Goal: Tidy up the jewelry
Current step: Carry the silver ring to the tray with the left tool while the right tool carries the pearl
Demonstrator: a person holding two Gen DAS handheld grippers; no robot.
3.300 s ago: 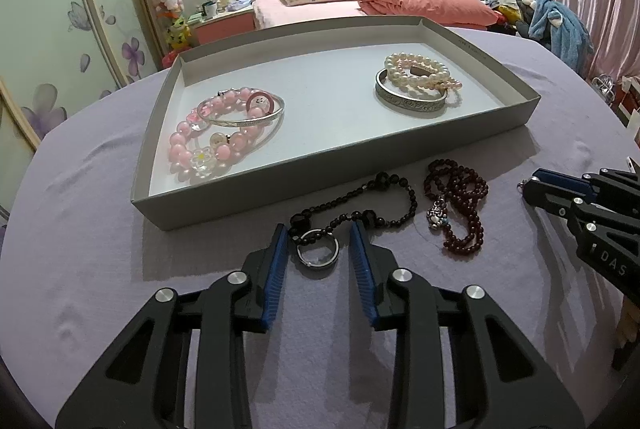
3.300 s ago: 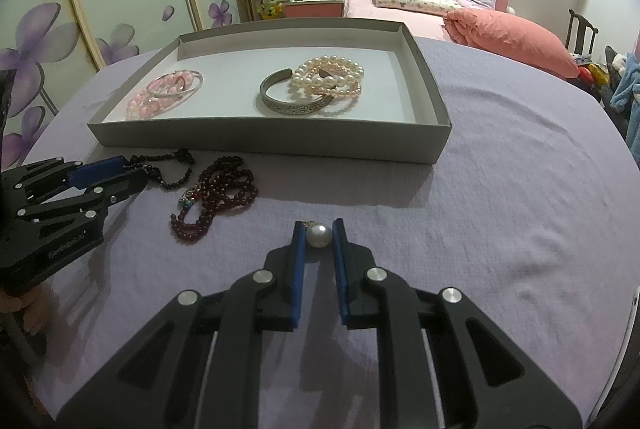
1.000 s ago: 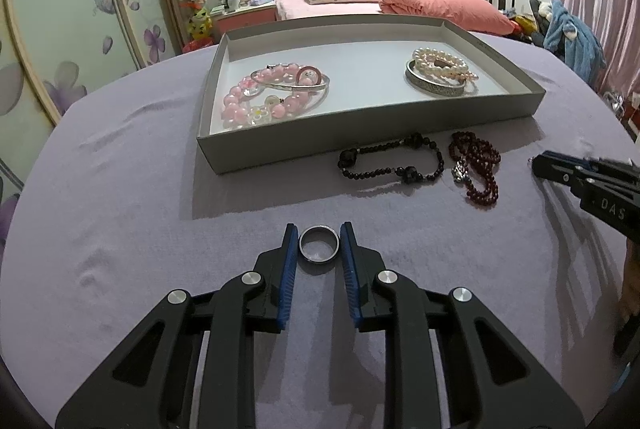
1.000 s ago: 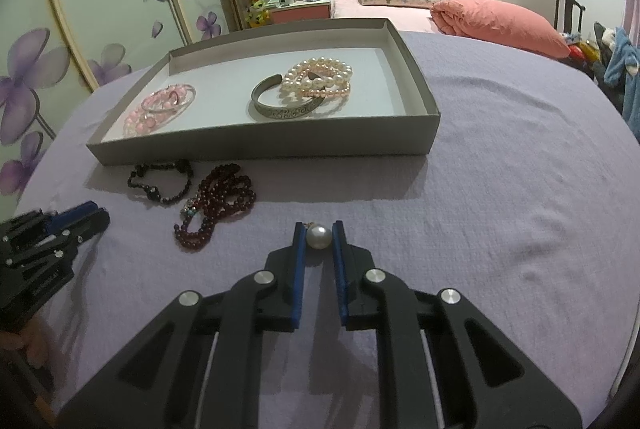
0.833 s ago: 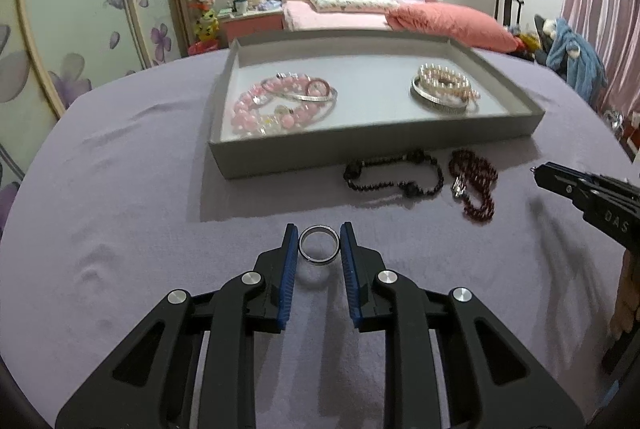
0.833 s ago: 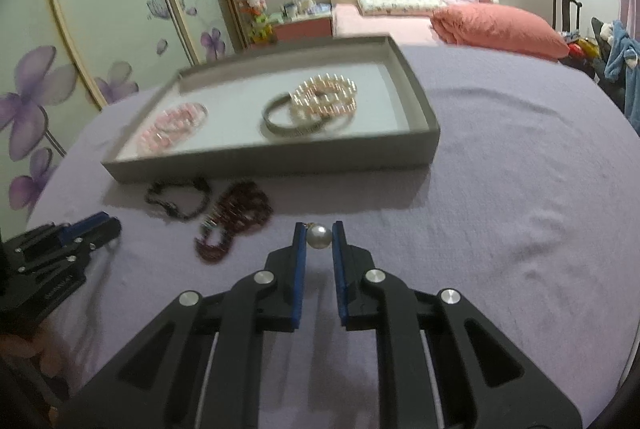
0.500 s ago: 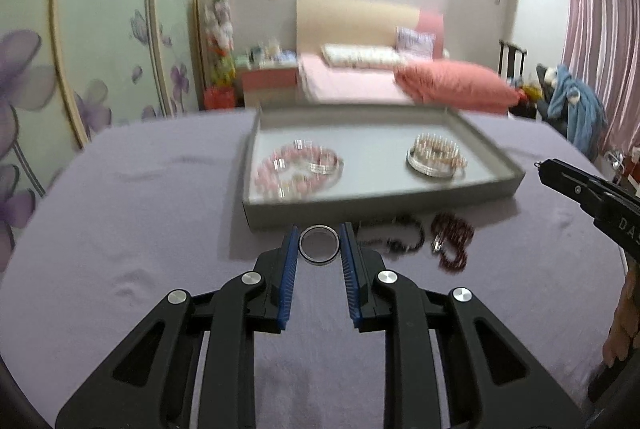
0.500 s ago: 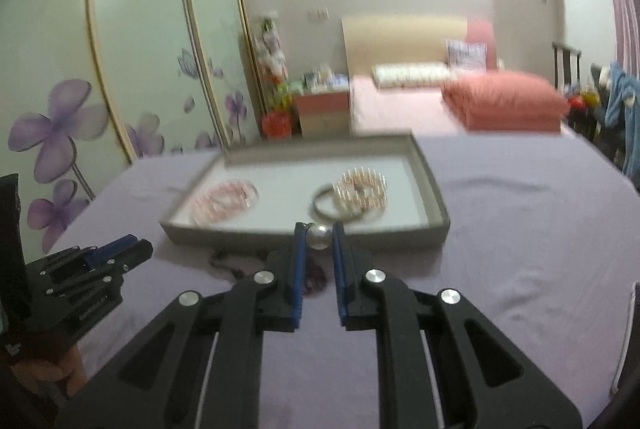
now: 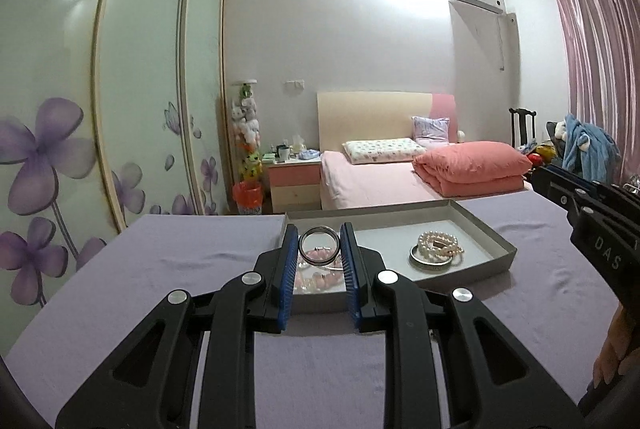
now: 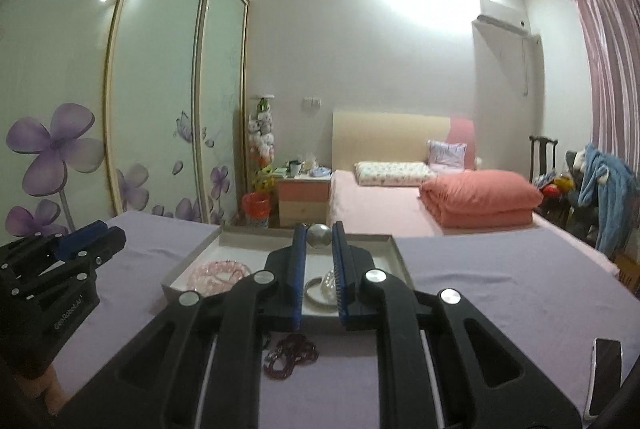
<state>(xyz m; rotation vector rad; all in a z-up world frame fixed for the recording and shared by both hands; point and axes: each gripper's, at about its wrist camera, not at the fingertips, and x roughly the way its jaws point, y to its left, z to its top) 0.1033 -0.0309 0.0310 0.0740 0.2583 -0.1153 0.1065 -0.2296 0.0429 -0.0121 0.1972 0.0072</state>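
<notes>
Left claw [image 9: 319, 249] nearly closed, pinching a metal ring [image 9: 319, 245], held above the desk [image 9: 160, 269] before the grey tray [image 9: 472, 225]. Right claw [image 10: 319, 243] clamps a pearl [image 10: 319, 235] over the same tray.

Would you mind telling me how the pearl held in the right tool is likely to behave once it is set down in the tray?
The pearl looks round and glossy, so it will probably roll across the tray's flat floor. It may also slip from the pads.
</notes>
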